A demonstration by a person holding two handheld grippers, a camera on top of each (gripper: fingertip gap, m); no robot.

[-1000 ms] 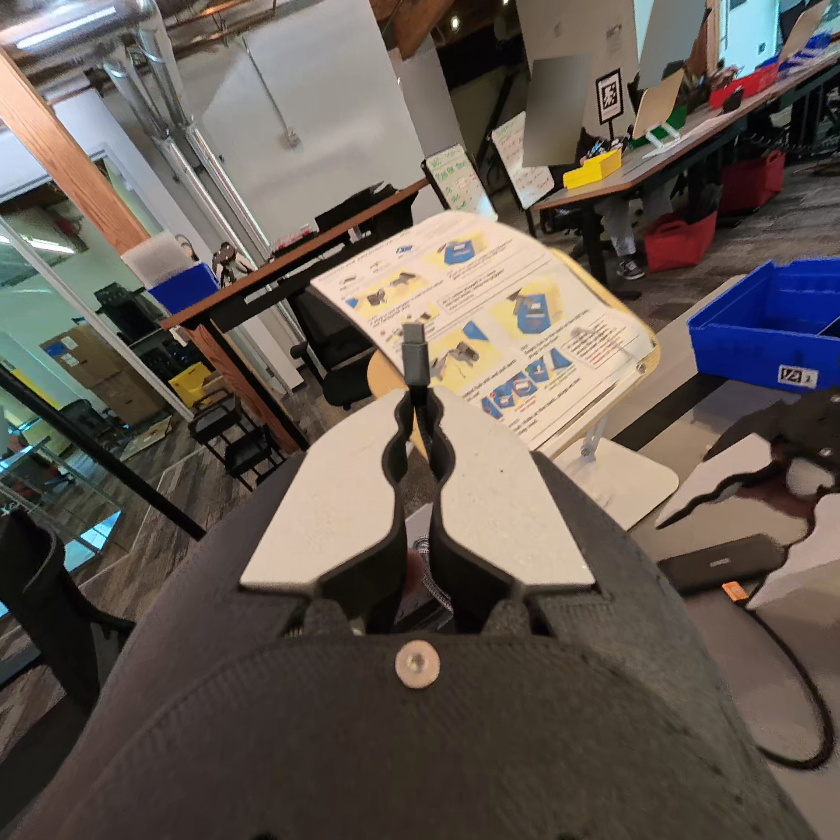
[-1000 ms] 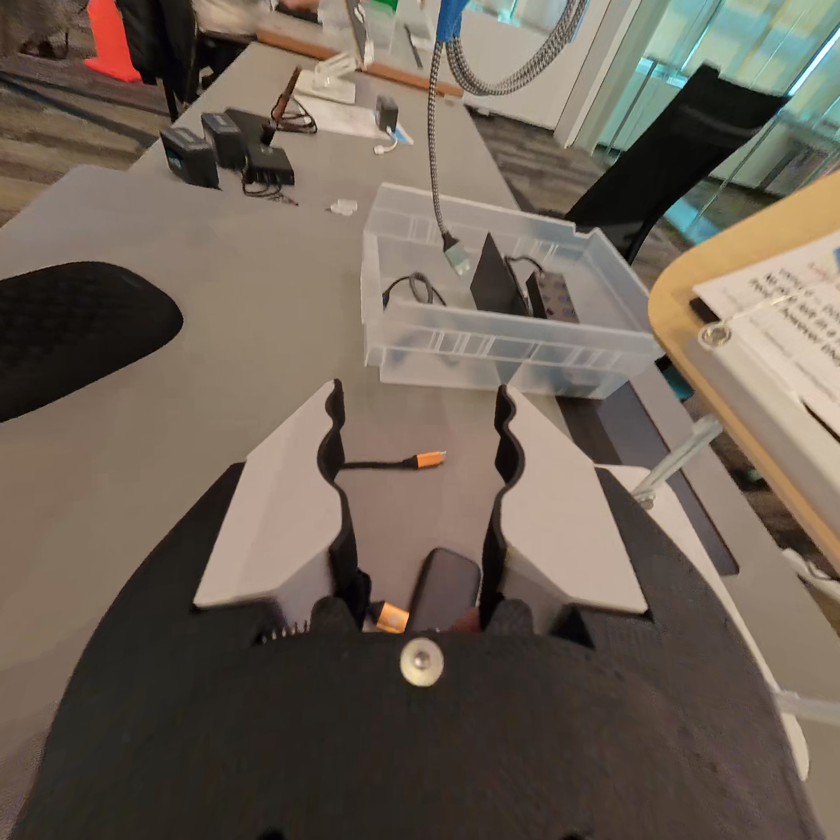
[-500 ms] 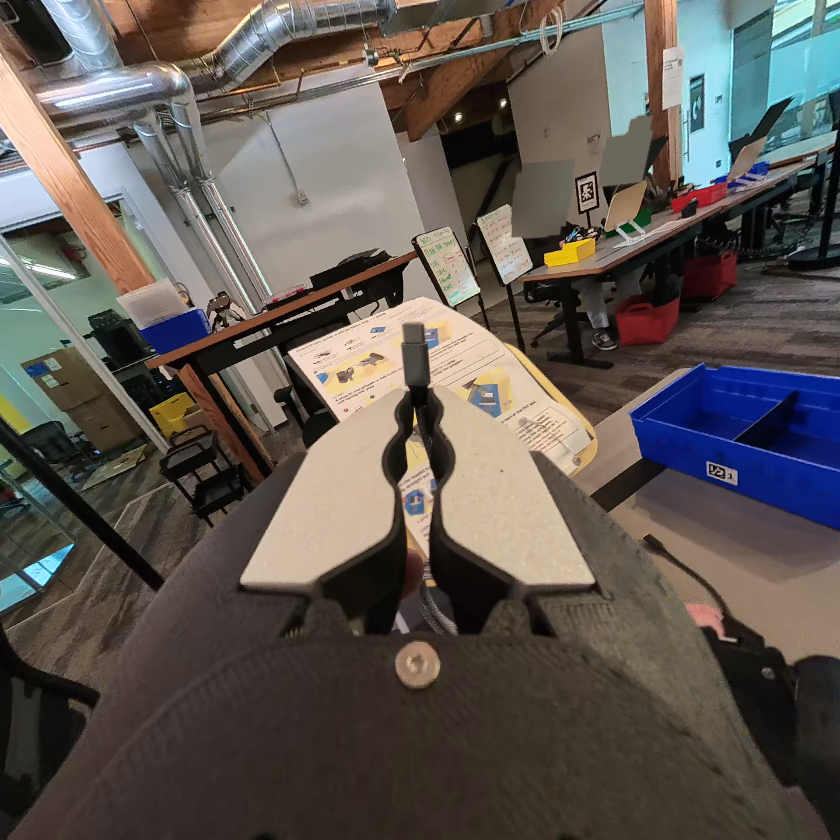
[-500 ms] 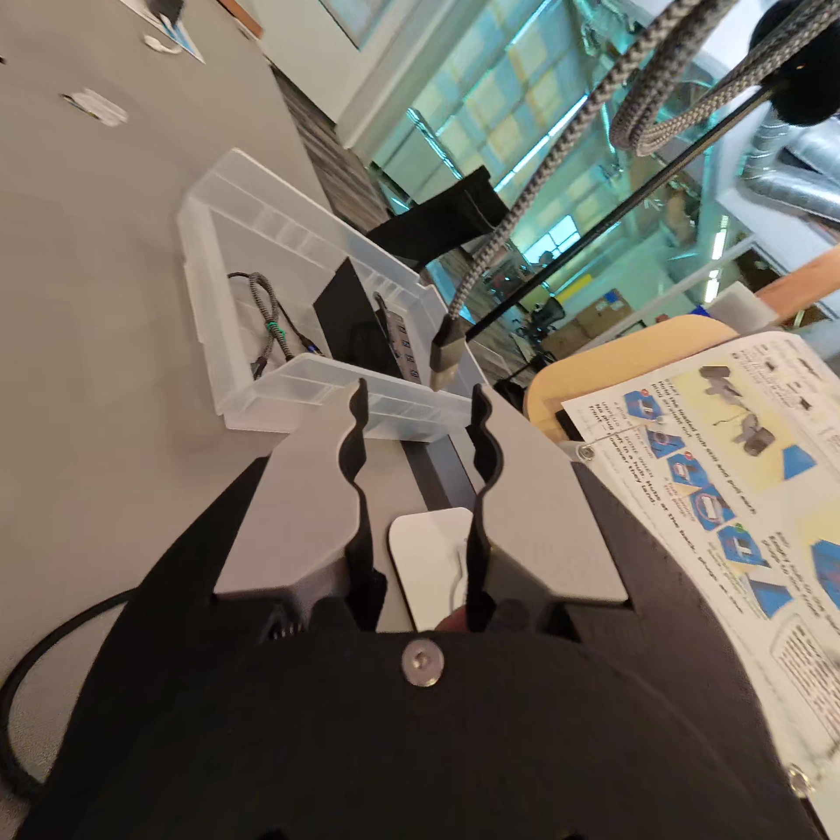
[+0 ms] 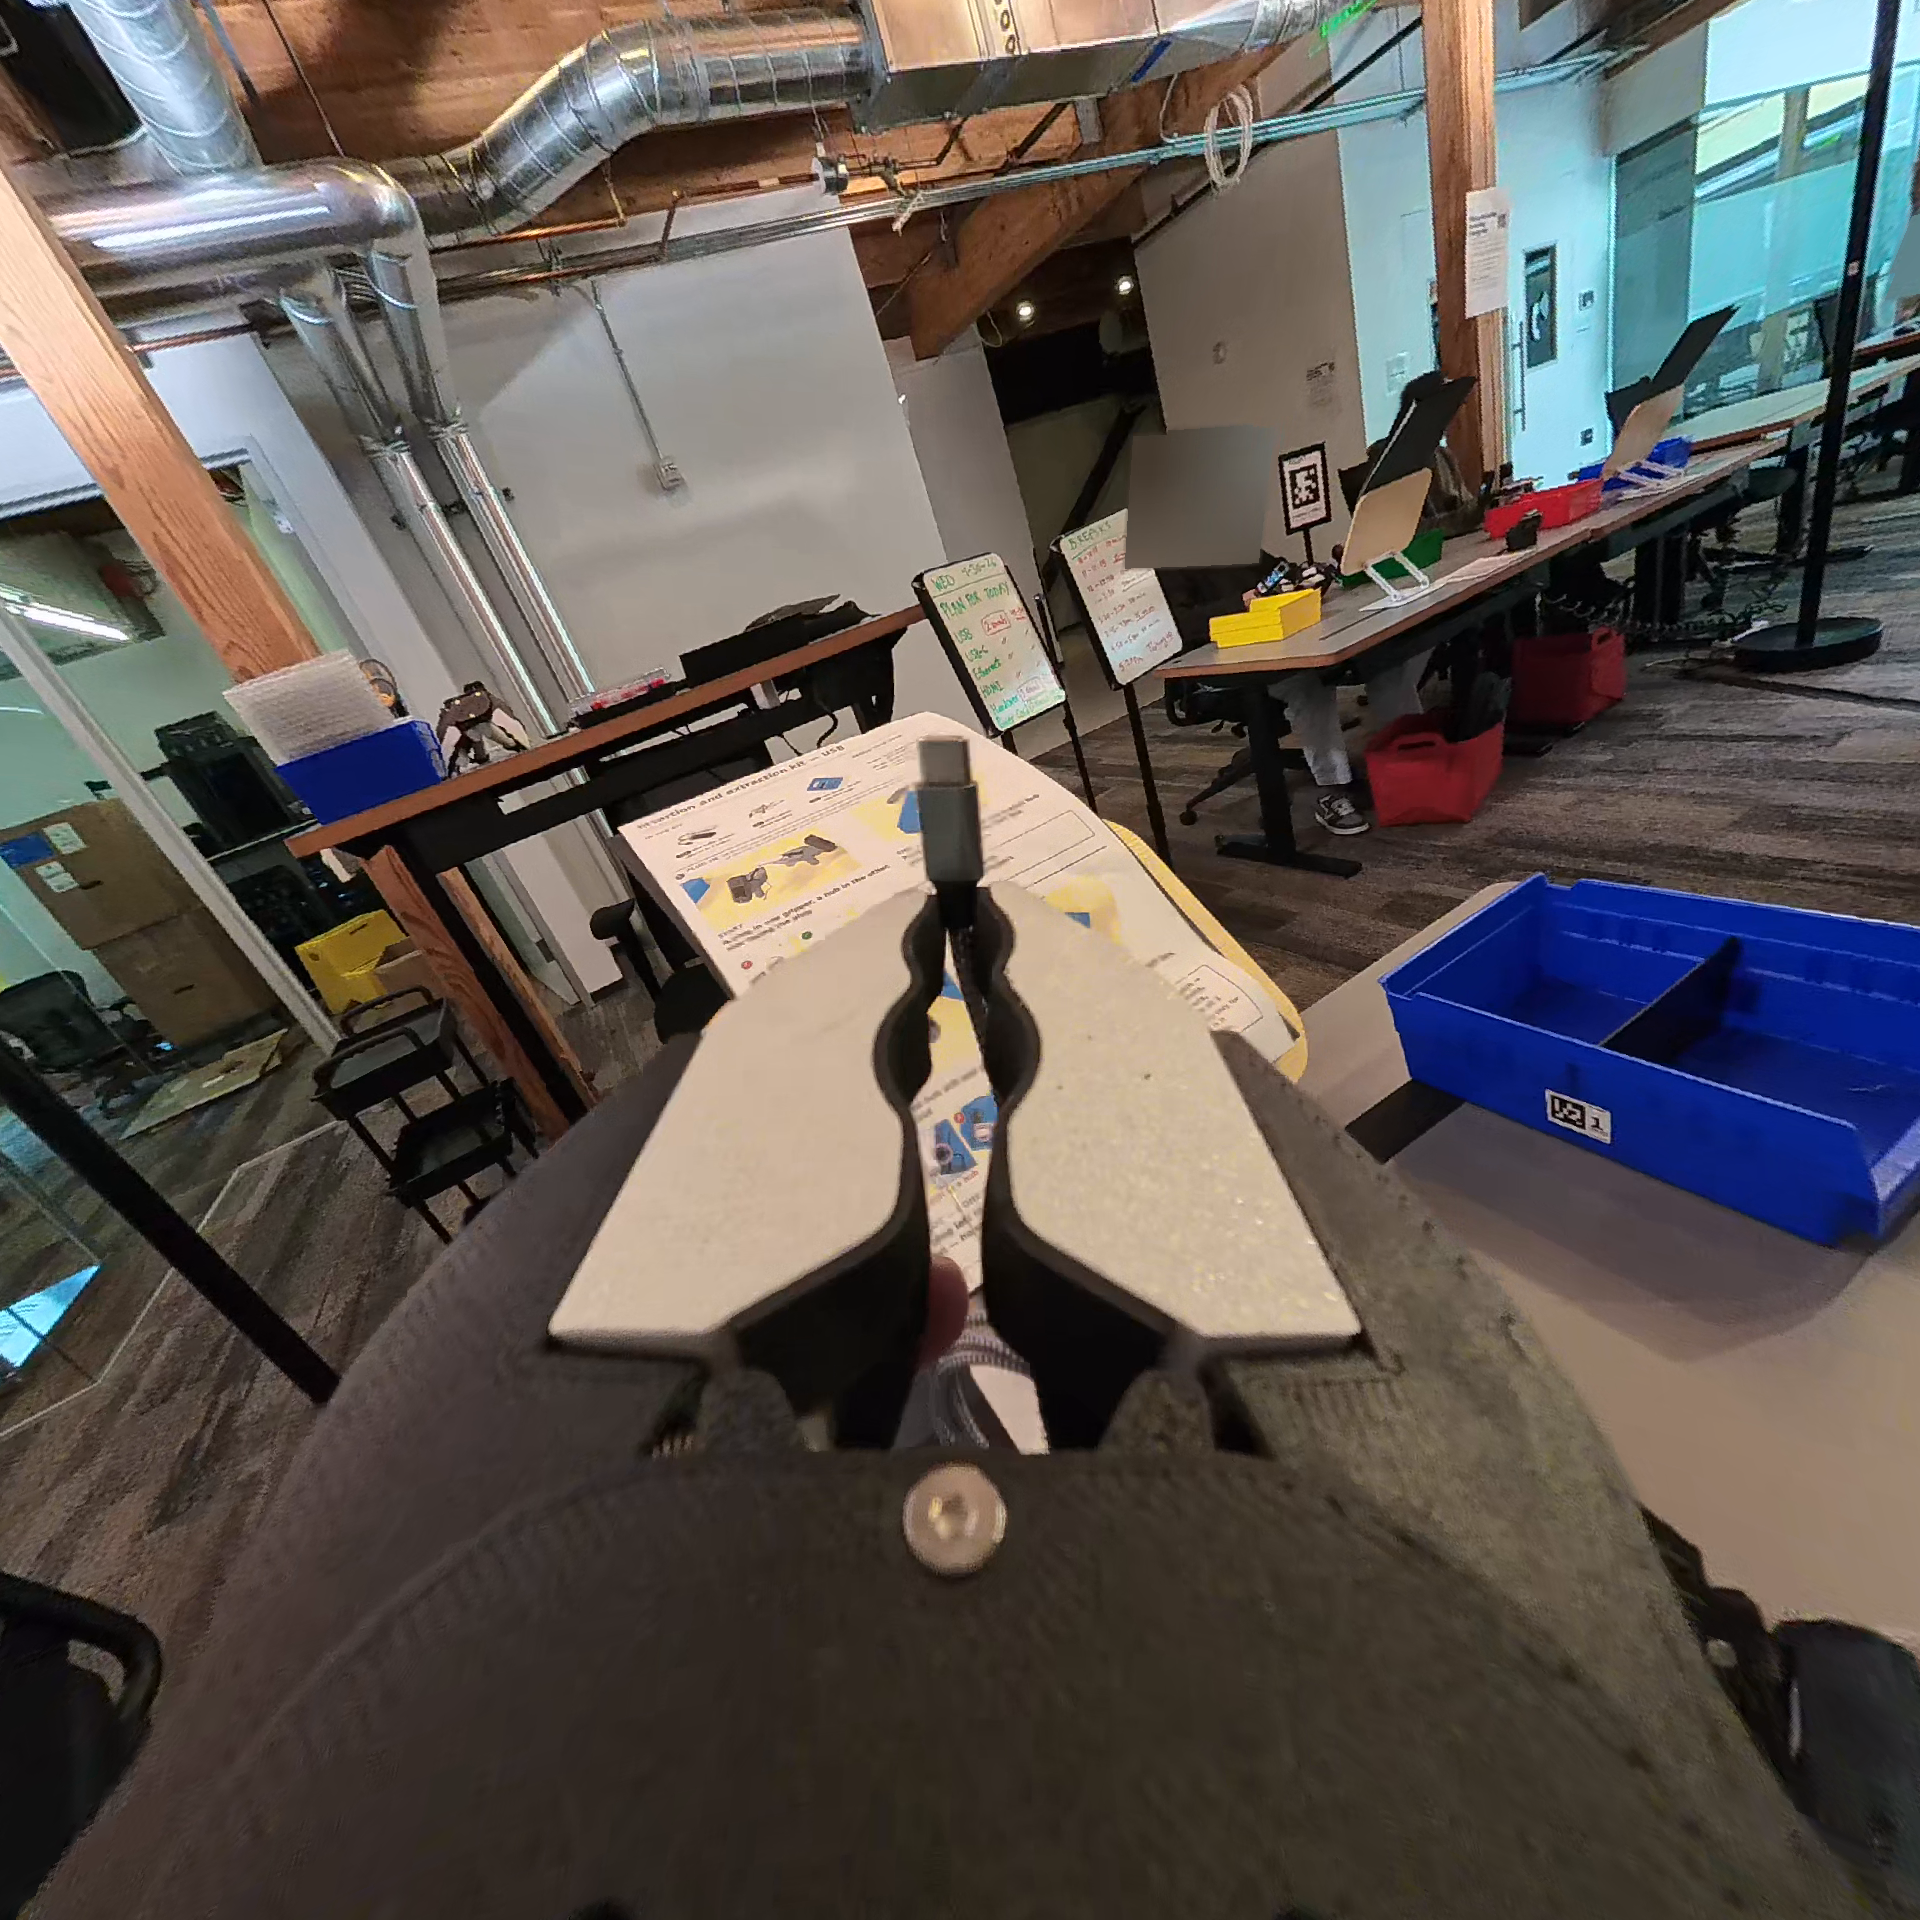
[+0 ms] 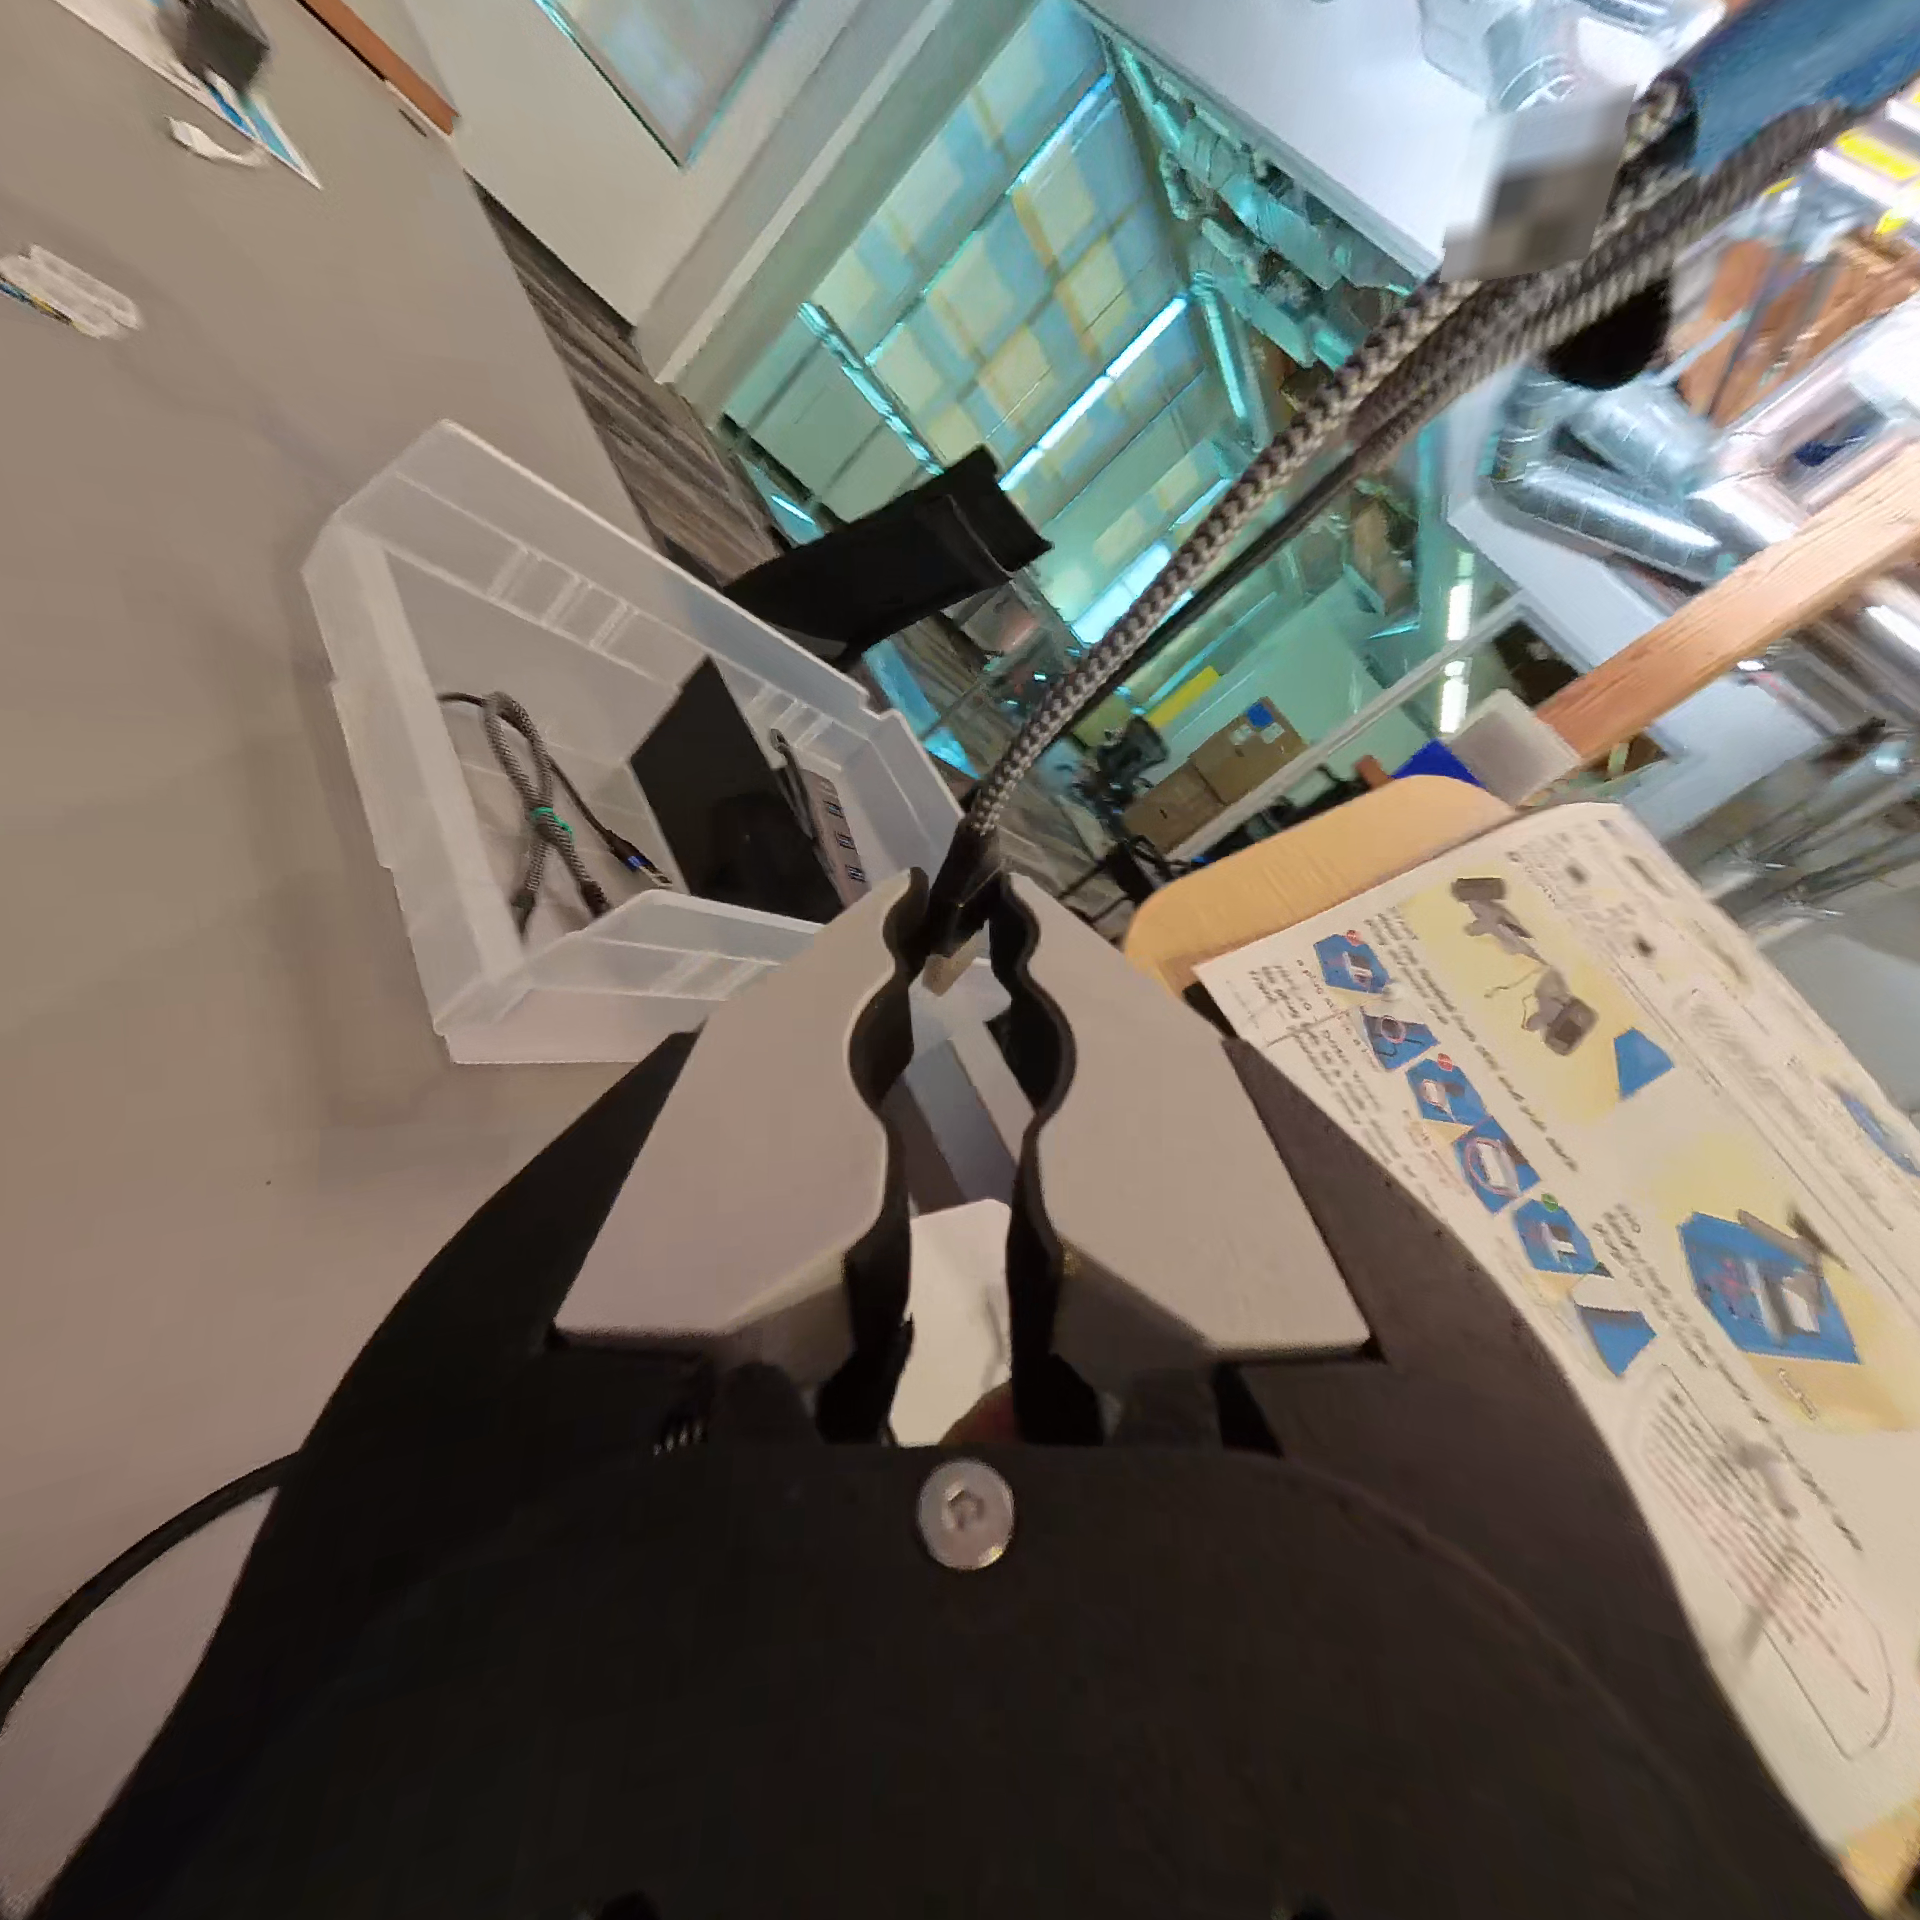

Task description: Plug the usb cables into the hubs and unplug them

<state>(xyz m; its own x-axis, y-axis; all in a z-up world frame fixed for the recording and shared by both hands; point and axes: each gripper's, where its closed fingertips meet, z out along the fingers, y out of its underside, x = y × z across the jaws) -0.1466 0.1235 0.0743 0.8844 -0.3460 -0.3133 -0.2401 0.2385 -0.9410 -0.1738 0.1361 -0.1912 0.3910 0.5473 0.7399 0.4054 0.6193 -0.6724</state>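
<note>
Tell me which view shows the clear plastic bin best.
The right wrist view. The clear plastic bin sits on the grey table ahead of the right hand-held gripper, its walls and the cables and black hub inside visible. The left wrist view does not show it at all; only a blue bin appears there.

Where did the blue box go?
In the left wrist view the blue bin sits on the grey table at the right, beyond the left gripper that is holding a cable plug.
</note>
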